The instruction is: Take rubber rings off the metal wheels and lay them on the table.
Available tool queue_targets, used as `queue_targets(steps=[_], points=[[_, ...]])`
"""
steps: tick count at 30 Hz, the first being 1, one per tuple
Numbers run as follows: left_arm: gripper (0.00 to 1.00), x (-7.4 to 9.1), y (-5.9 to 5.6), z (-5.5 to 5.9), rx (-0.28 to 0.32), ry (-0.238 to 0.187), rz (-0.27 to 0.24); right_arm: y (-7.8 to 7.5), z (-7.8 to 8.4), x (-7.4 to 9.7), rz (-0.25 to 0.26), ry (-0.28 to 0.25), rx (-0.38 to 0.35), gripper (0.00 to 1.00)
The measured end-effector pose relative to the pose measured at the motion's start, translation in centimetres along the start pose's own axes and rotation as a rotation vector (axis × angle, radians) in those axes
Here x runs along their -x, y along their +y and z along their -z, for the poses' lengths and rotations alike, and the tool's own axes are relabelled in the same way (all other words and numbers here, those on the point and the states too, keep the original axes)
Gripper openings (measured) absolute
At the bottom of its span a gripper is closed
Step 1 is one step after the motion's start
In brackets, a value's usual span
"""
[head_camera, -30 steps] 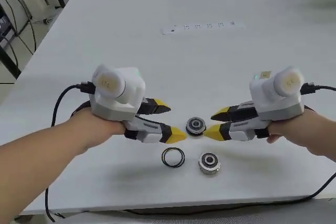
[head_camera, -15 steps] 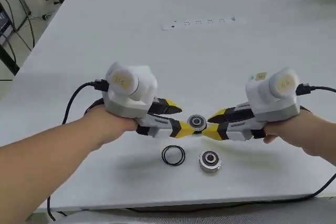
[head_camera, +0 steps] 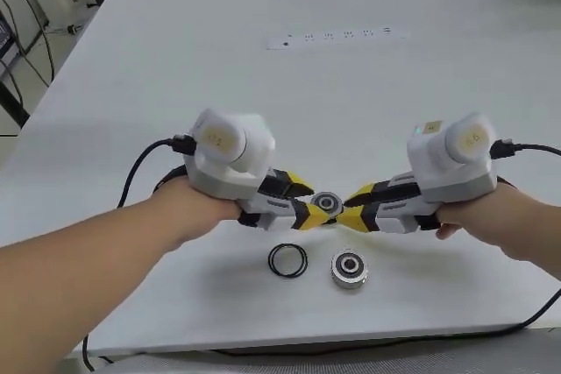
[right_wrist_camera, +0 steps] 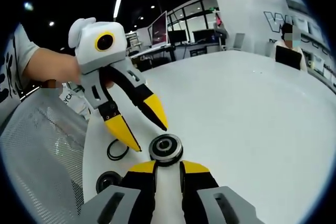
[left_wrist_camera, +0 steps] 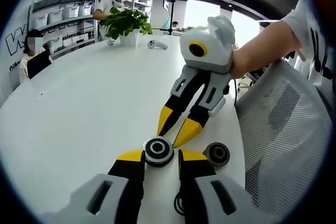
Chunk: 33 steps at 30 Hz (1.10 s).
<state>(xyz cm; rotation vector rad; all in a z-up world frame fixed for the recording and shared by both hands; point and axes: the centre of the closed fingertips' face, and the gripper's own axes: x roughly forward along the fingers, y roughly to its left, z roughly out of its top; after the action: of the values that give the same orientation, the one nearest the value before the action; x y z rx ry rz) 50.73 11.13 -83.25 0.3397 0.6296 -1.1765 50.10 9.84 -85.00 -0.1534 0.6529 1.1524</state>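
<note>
**Item:** metal wheel (head_camera: pixel 327 204), rim dark, apparently not yet stripped, at the near middle of the white table (head_camera: pixel 175 85).

**Left gripper** (head_camera: pixel 308 201): enters from 9 o'clock with jaws at wheel width, flanking the wheel, likely to steady it. Whether it clamps cannot be told.

**Right gripper** (head_camera: pixel 346 206): enters from 3 o'clock with jaws narrow and empty, tips at the rim, seemingly to pick at the rubber.

**Loose rubber ring** (head_camera: pixel 288 260): lies flat at 7 o'clock of that wheel.

**Second wheel** (head_camera: pixel 349 269): sits at 5 o'clock, apparently bare.

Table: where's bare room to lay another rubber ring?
Bare: the wide stretch between the power strip and the left gripper and right gripper; also left of the loose ring. Crowded: around the wheel between them and the second wheel.
</note>
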Motion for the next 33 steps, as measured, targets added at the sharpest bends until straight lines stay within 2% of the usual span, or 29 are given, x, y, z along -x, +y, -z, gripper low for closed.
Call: queue_targets(steps=[12, 15, 21, 25, 33], points=[[0.12, -0.79, 0.11, 0.02, -0.004, 0.005, -0.018, -0.1, 0.24, -0.02, 0.0, -0.006, -0.007, 0.14], [0.09, -0.85, 0.31, 0.05, -0.026, 0.005, -0.039, -0.1, 0.27, -0.01, 0.002, -0.006, -0.008, 0.14], [0.11, -0.88, -0.18, 0.04, -0.073, -0.005, -0.05, -0.2, 0.21, -0.02, 0.004, -0.011, -0.009, 0.14], [0.09, -0.89, 0.13, 0.02, -0.061, -0.019, -0.059, 0.01, 0.41, -0.15, -0.002, -0.006, -0.004, 0.13], [0.07, -0.9, 0.1, 0.03, -0.079, -0.009, -0.072, 0.11, 0.55, -0.11, -0.007, -0.003, 0.007, 0.09]])
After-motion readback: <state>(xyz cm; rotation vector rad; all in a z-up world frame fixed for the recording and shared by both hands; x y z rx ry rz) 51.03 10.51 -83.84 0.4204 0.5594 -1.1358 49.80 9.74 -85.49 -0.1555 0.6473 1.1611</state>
